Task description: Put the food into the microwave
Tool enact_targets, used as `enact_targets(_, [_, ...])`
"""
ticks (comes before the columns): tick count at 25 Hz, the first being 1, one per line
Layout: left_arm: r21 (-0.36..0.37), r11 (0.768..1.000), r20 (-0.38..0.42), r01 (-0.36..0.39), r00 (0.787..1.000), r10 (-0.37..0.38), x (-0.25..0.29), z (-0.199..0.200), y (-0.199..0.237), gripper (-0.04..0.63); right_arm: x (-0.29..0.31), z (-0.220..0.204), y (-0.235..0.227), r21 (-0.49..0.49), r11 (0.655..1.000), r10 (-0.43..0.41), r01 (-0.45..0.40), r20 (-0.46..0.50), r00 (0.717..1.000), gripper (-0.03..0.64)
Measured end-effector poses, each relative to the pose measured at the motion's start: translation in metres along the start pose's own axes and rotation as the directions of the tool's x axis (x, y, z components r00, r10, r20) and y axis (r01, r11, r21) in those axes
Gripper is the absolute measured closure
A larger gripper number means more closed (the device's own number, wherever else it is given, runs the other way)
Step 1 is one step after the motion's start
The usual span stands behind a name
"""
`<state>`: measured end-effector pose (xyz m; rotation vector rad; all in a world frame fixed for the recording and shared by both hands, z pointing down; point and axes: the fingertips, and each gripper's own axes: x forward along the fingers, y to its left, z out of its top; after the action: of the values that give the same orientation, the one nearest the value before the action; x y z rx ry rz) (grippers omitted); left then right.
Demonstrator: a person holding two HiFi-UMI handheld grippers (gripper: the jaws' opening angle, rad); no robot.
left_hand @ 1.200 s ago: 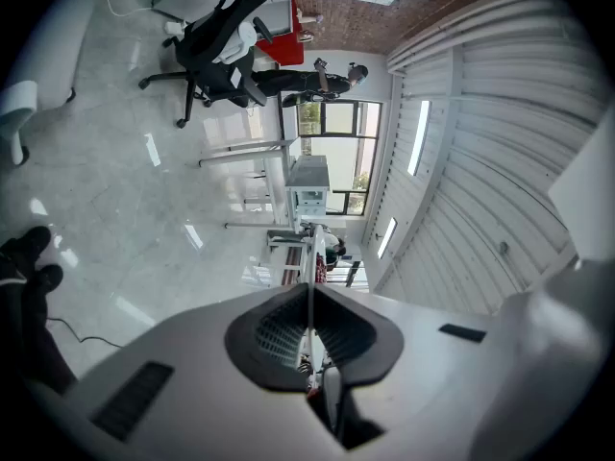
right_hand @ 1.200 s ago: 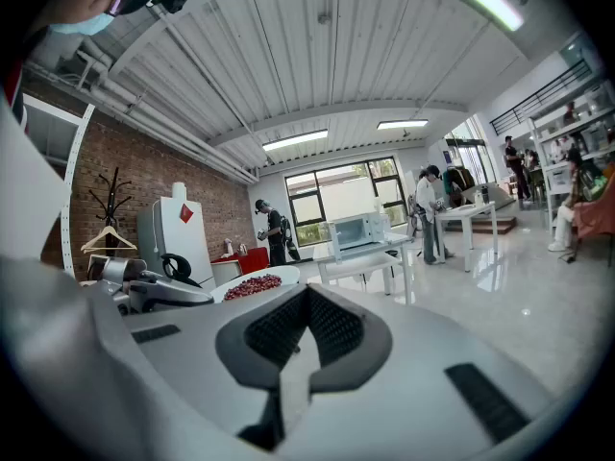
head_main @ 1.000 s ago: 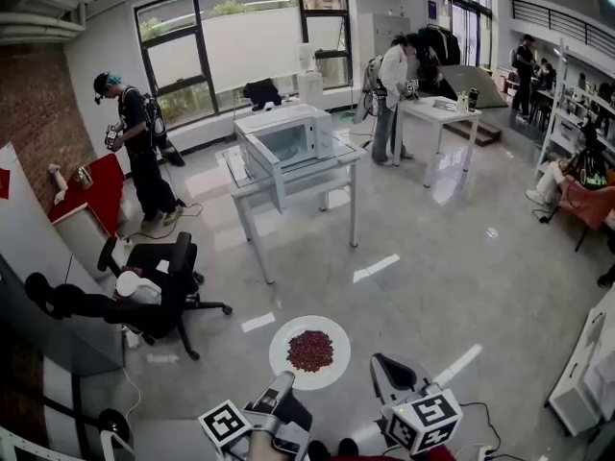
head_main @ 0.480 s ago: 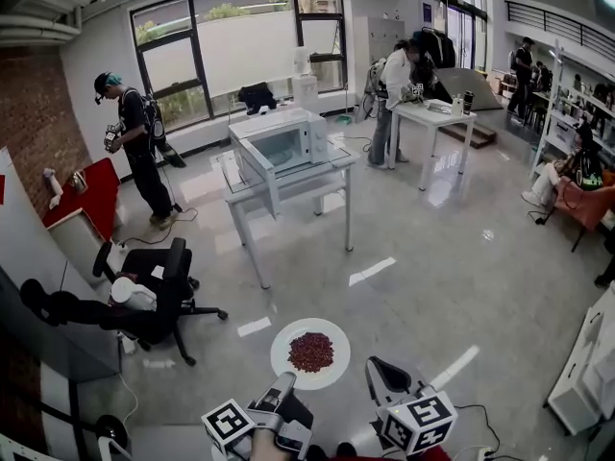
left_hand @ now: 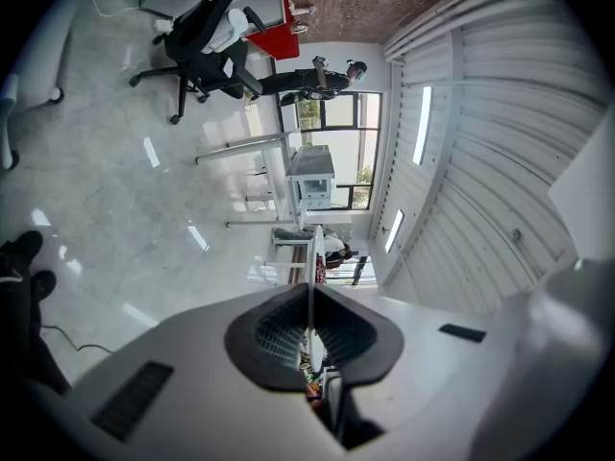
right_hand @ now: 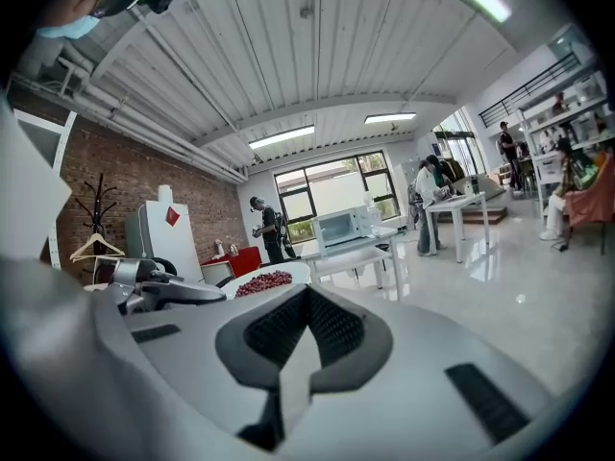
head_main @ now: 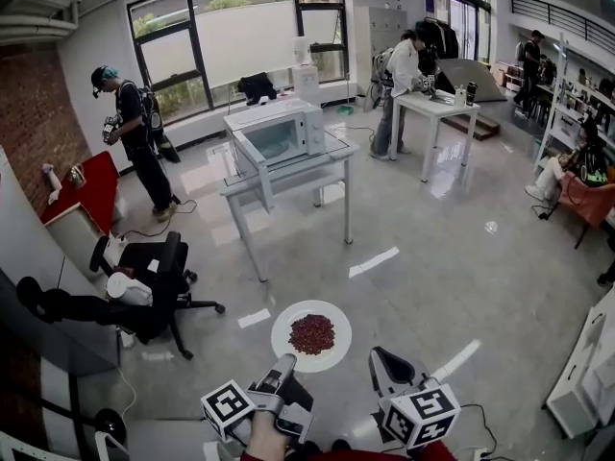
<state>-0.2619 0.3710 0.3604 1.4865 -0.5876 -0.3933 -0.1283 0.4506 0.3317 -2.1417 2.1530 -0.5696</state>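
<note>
A white plate (head_main: 331, 353) heaped with dark red food (head_main: 311, 333) hangs level over the floor. My left gripper (head_main: 284, 365) is shut on its near rim; in the left gripper view the plate (left_hand: 312, 257) runs edge-on between the pads. My right gripper (head_main: 384, 363) floats to the plate's right, shut with nothing in it; the right gripper view shows its pads (right_hand: 306, 327) meeting. The white microwave (head_main: 279, 133) stands on a glass-topped table (head_main: 288, 176) well ahead, its door apparently swung open to the left. The microwave (right_hand: 344, 227) also shows in the right gripper view.
A black office chair (head_main: 144, 291) stands left of my path. A person (head_main: 130, 137) with grippers stands near a red table (head_main: 91, 190). Another person (head_main: 402, 70) works at a white desk (head_main: 437, 113) beyond the microwave table. Shelves line the right wall.
Both grippers and the plate have moved forward toward the microwave table, which now looks slightly nearer. The grip on the plate is unchanged.
</note>
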Motion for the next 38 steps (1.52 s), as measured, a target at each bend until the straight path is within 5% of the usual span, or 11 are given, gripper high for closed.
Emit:
enact_targets(14, [0.003, 1.000, 0.009, -0.009, 1.000, 0.009, 0.085, 0.025, -0.011, 0.574, 0.050, 0.020, -0.049, 0.021, 0.999, -0.030, 0.030, -0.006, 1.000, 0.603])
enact_targets(32, [0.068, 0.996, -0.049, -0.050, 0.997, 0.054, 0.320, 0.143, -0.039, 0.574, 0.272, 0.094, -0.137, 0.036, 0.996, -0.082, 0.084, -0.047, 0.996, 0.603])
enact_targets(38, [0.102, 0.993, -0.001, -0.067, 0.998, 0.068, 0.389, 0.159, -0.046, 0.574, 0.321, 0.113, -0.184, -0.002, 0.996, -0.090, 0.090, -0.080, 0.993, 0.603])
